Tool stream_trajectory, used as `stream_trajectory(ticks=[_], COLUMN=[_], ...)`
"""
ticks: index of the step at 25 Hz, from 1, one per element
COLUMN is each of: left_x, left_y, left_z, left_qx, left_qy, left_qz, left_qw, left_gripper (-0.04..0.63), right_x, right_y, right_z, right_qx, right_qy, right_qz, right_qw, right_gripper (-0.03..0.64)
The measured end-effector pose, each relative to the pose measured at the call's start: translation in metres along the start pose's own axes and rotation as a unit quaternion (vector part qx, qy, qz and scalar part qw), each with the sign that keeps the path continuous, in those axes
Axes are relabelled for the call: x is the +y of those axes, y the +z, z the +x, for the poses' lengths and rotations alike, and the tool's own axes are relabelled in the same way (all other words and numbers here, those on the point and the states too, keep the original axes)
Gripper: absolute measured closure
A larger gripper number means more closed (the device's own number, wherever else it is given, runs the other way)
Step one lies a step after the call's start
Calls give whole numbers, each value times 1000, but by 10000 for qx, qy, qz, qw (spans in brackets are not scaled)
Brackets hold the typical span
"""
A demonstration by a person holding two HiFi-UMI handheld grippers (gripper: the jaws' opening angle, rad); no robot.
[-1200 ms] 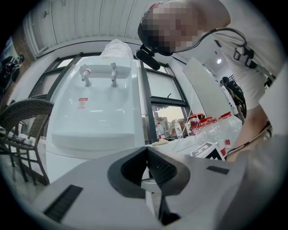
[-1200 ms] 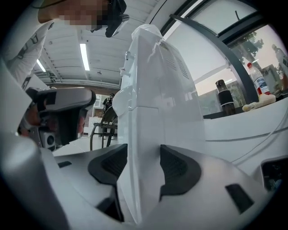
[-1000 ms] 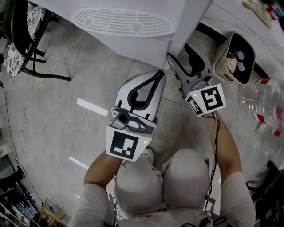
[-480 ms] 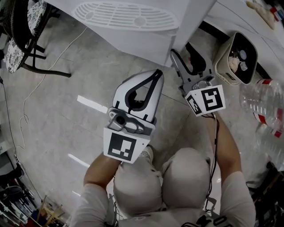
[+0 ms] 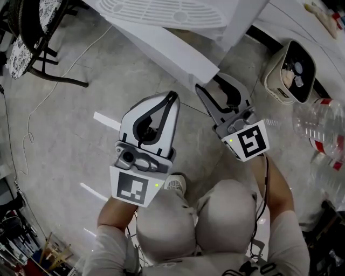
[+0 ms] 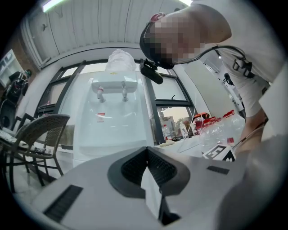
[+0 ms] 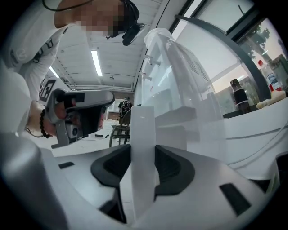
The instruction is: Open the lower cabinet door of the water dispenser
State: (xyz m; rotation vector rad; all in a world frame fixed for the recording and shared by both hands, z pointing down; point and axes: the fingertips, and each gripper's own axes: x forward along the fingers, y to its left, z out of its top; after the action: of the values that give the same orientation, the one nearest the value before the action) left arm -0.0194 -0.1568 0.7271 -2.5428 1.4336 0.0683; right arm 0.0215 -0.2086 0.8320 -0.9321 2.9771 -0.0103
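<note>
The white water dispenser (image 5: 167,13) stands at the top of the head view, and its lower cabinet door (image 5: 167,48) hangs swung out over the floor. My right gripper (image 5: 207,82) holds the door's free edge. In the right gripper view that white edge (image 7: 143,130) runs upright between the dark pads, which are closing and touch it on both sides. My left gripper (image 5: 171,96) hovers left of the door with its jaws together and nothing in them. The left gripper view faces the dispenser's front (image 6: 112,117) and its two taps.
A beige bin (image 5: 288,70) with rubbish stands right of the dispenser. Large clear plastic bottles (image 5: 323,124) lie further right. A dark chair (image 5: 32,38) and a thin cable (image 5: 27,135) are on the floor at the left. The person's knees fill the bottom.
The door has swung out from the dispenser. Both grippers have drawn back toward the person, the right one taking the door's edge with it, and its jaws have narrowed.
</note>
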Motion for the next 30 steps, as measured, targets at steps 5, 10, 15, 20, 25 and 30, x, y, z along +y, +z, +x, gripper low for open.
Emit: stream_trajectory(ticks=[5,10,15,20,25,30], left_x=[21,35,47,65,83,100], left_y=[-10,-12,-27,-27,-20,-17], left_z=[-41,-64,-81,-107,-133,-159], left_qx=[238,328,499,516,569,644], left_qy=[355,701,1158,1443,1666,1945], left_qz=[64,98,62,2,94,164], left_qw=[9991,9969,9920,9882,9843,9787], left_gripper=[594,594,594,594,594,594], right_x=[43,70,107,144,172,197], right_y=[2,2,9,9,8,7], right_z=[0,8,18,40,59,81], right_qx=[50,127,-88,-96,-99,-113], right_qy=[672,1009,1386,1798,2143,2411], right_qz=[4,-140,-229,-202,-105,-93], right_qw=[9977,9947,9900,9834,9767,9704], right_gripper=[445,446,509,512,523,531])
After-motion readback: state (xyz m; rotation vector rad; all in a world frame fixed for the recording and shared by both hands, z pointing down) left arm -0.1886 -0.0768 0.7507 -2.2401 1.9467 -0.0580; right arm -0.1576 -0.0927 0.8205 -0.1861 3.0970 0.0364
